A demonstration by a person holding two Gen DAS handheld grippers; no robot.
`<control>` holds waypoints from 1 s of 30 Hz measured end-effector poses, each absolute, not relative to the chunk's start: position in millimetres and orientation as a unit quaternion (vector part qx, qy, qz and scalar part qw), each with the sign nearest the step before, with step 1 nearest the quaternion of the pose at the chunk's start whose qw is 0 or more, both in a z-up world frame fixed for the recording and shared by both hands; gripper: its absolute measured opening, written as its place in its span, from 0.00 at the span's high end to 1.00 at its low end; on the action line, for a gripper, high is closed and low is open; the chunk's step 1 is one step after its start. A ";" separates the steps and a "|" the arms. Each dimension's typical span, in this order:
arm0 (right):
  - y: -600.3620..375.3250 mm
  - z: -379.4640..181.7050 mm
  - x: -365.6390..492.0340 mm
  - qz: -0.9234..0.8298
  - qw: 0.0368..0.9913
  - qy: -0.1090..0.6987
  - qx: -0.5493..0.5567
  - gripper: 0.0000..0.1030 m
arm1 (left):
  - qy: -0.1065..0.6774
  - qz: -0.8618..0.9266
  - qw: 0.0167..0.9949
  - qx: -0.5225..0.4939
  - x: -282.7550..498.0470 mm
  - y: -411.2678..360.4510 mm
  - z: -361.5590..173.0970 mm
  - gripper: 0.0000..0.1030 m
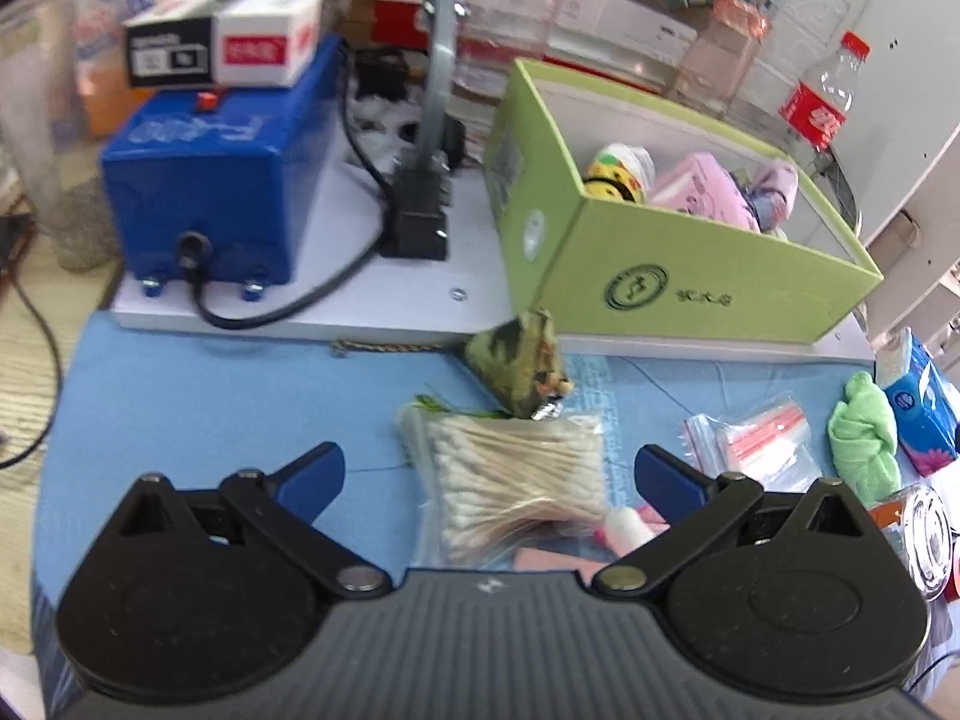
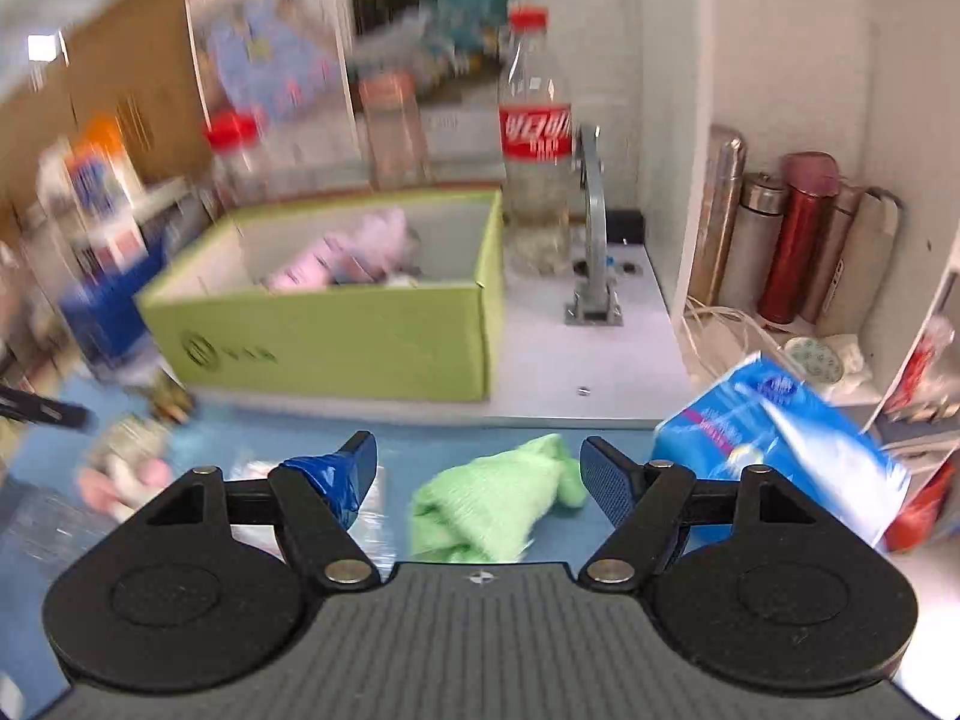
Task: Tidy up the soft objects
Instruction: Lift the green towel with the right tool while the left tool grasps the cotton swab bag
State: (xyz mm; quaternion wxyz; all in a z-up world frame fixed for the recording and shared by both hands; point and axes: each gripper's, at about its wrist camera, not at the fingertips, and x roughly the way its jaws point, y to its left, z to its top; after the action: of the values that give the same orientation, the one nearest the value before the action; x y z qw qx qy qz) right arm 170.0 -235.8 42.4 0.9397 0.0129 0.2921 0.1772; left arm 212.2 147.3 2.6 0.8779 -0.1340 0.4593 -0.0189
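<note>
**Left wrist view: both pairs of fingers wide over soft things on the bench**

Left wrist view: the left gripper (image 1: pixel 489 471) has its fingers (image 1: pixel 312 471) spread wide with nothing held. A bag of cotton swabs (image 1: pixel 516 489) lies on the blue mat (image 1: pixel 210 396) between the fingers, touching neither. Just past the fingertips lies a camouflage pouch (image 1: pixel 519 369), against the edge of the white board (image 1: pixel 372 294). Beyond it and to the right stands the green box (image 1: pixel 690 264), open at the top, with a pink pack (image 1: pixel 705 192) and a yellow toy (image 1: pixel 618 174) inside. To the right of the right finger lie small zip bags (image 1: pixel 756 444), then the green cloth (image 1: pixel 864 438) and a blue tissue pack (image 1: pixel 918 402). Far left of the fingers a blue machine (image 1: pixel 222 180) sits on the board.

Right wrist view, blurred: the right gripper (image 2: pixel 480 474) also has its fingers (image 2: pixel 606 480) wide and empty. The green cloth (image 2: pixel 498 498) lies crumpled on the mat between them, nearer the right finger; contact cannot be told. The tissue pack (image 2: pixel 774 444) lies just right of the right finger. The green box (image 2: pixel 336 336) stands ahead and left, a cola bottle (image 2: pixel 537 144) behind its right corner.
</note>
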 end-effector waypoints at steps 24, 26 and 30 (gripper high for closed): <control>-259.9 7.5 136.3 0.165 0.931 0.297 0.136 0.40 | 0.479 0.044 0.875 -0.053 151.7 197.2 -24.8 0.01; -258.5 8.6 136.7 0.166 0.931 0.298 0.132 0.40 | 0.473 0.038 0.876 -0.090 145.0 200.4 -23.4 0.01; -259.3 10.1 139.8 0.164 0.931 0.298 0.132 0.40 | 0.464 0.025 0.871 -0.161 153.6 206.5 -26.3 0.01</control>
State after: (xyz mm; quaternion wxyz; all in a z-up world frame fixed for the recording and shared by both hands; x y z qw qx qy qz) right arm 139.8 -259.3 10.1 0.9310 0.1320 0.2982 0.1639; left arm 153.6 206.5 -26.3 0.8709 -0.1610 0.4637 0.0252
